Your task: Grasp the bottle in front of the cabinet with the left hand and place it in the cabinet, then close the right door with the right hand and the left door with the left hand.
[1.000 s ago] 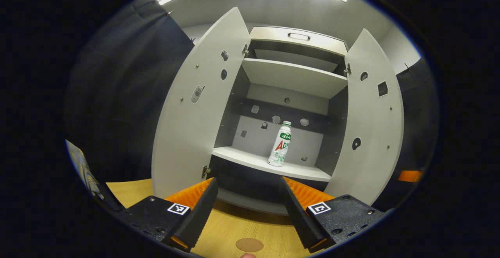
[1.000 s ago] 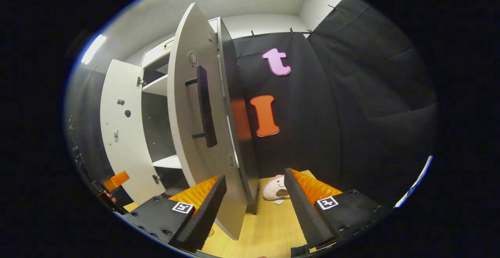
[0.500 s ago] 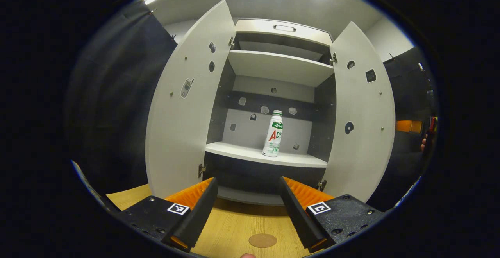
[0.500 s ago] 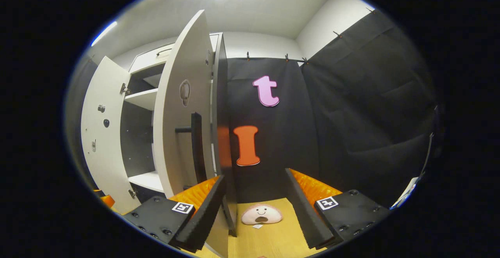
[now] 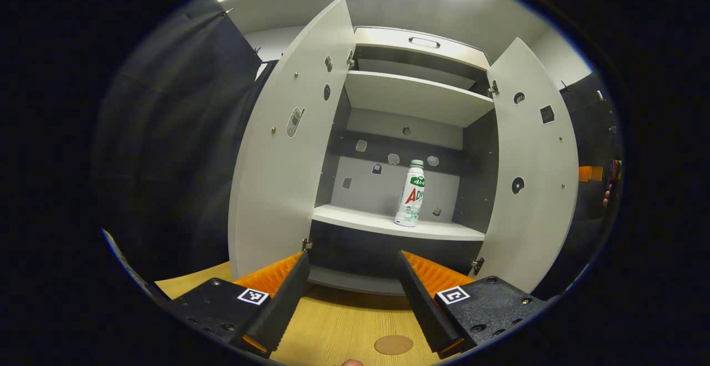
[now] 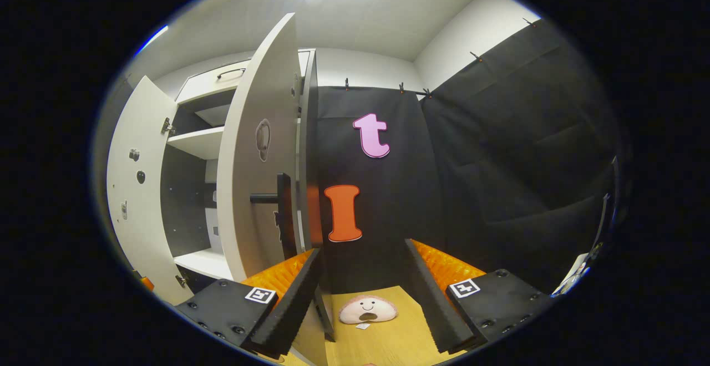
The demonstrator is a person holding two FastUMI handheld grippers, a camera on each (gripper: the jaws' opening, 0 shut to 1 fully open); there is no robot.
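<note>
Left gripper [image 5: 351,299] and right gripper [image 6: 361,299]: fingers spread, empty. A round disc [image 5: 393,345] lies on the table [image 5: 338,327]. Beyond, both doors [image 5: 288,172] stand open; the bottle [image 5: 411,201] stands upright on the cabinet [image 5: 416,97] shelf. A plush toy [image 6: 367,309] lies beside the right door [image 6: 252,177].

The left gripper [image 5: 352,294] is hanging level with its 2 fingers spread wide, gripping nothing. The right gripper [image 6: 363,299] is likewise pointing forward, its 2 fingers parted and empty. Part of a hand [image 5: 607,195] is showing at the left gripper view's far right edge.

Plush face toy [image 6: 368,309], round coaster [image 5: 393,345], wooden tabletop [image 5: 344,330]
</note>
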